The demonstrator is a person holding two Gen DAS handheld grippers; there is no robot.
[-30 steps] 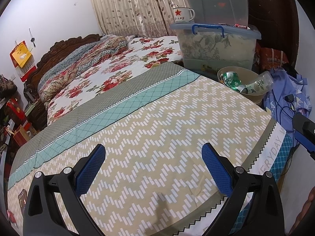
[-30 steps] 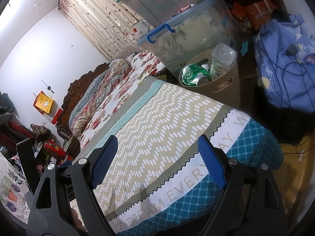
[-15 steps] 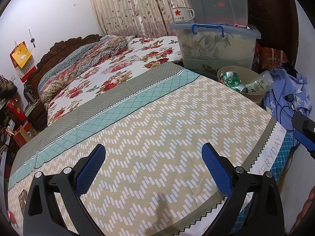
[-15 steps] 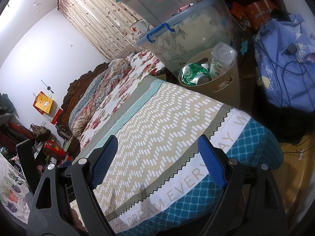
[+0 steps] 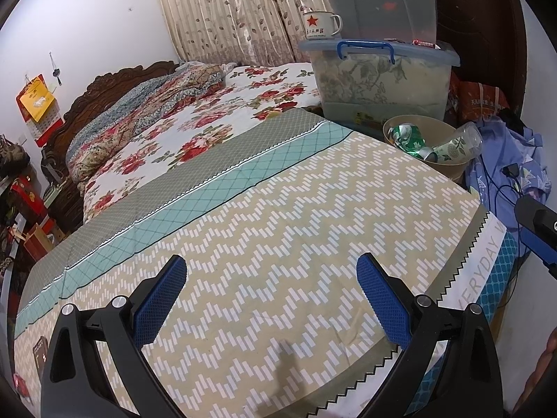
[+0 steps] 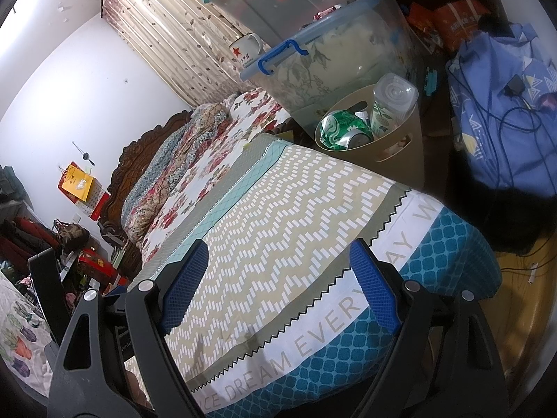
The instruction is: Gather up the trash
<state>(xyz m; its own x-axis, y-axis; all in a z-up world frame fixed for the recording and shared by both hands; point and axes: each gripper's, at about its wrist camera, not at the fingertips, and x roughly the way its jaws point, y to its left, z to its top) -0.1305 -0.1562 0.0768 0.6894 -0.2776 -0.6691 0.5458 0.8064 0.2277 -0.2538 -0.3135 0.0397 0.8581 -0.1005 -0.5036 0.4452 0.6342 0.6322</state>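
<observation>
A beige trash basket stands off the bed's far right corner. It holds a crushed green can and a clear plastic cup with a green leaf print. My left gripper is open and empty, low over the zigzag-patterned bedspread. My right gripper is open and empty over the bedspread's near edge. Its finger shows at the right edge of the left wrist view.
Stacked clear storage bins with blue handles stand behind the basket, a star-marked enamel mug on the lower lid. A blue garment with cables lies right of the basket. A floral quilt covers the bed's far half.
</observation>
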